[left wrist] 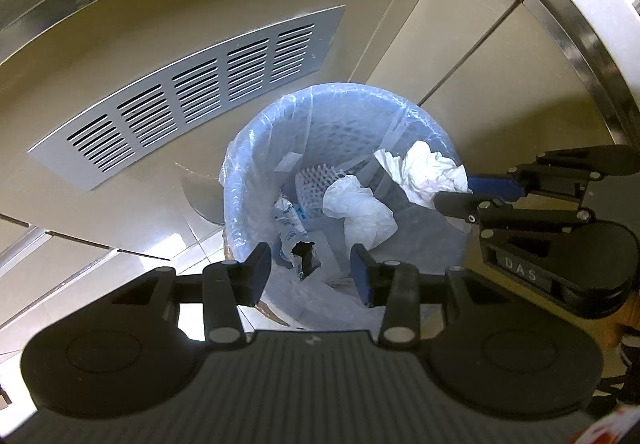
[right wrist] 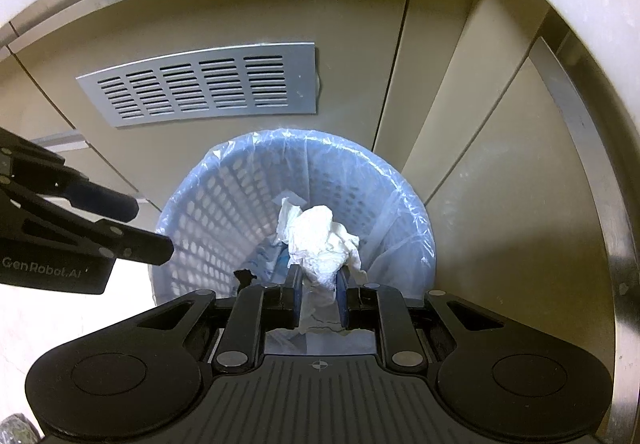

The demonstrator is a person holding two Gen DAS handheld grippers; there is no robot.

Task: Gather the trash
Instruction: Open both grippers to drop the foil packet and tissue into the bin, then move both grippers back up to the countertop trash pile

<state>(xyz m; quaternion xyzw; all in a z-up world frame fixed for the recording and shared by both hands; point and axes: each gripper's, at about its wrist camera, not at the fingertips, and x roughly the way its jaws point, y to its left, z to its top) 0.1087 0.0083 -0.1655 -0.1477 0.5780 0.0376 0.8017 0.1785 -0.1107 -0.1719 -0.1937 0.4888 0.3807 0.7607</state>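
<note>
Both grippers point steeply down over a lined wastebasket. The right gripper clamps a crumpled tissue; the left gripper has jaws parted, empty.

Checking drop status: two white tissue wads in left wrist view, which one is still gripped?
The upper-right wad, pinched in the right gripper at the bin rim. The other wad lies loose inside the bin; the left gripper is empty.

Dim, yellowish indoor light in both views; strong fisheye bending curves the edges. Glare blooms on the translucent blue plastic bin liner, focus fairly sharp.
</note>
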